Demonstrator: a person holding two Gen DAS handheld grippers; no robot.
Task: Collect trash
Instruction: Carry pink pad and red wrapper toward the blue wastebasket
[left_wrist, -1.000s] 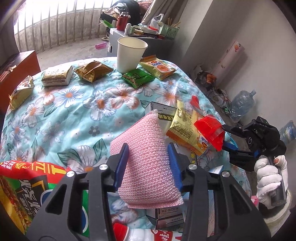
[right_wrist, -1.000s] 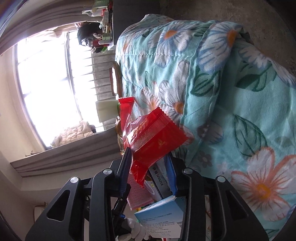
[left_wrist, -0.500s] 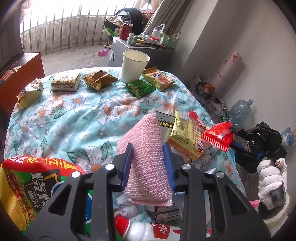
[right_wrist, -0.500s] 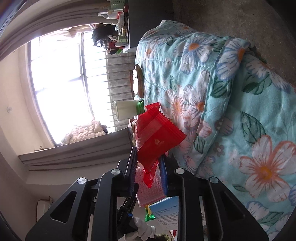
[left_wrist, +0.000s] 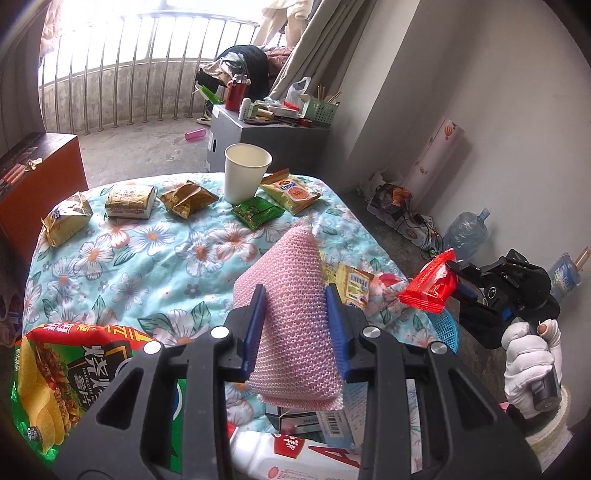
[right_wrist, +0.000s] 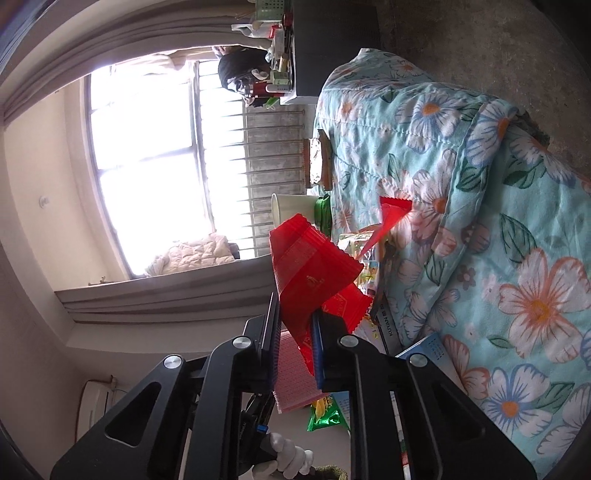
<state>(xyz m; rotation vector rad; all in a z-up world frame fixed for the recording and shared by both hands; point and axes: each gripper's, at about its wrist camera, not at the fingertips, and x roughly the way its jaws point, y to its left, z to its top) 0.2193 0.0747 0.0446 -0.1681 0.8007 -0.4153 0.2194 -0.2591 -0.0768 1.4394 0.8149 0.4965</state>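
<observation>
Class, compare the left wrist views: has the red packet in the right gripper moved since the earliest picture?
Yes. The red packet, pinched in the right gripper, has drifted rightward, away from the yellow wrapper it overlapped before, out past the floral table's edge.

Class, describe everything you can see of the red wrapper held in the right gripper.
The red wrapper is a glossy, crinkled plastic packet with serrated end seams and a small gold mark. The right gripper is shut on its lower end, and its jaws have just been closing. It hangs clear of the flowered cloth, above the table's edge, touching nothing but the blue pads.
</observation>
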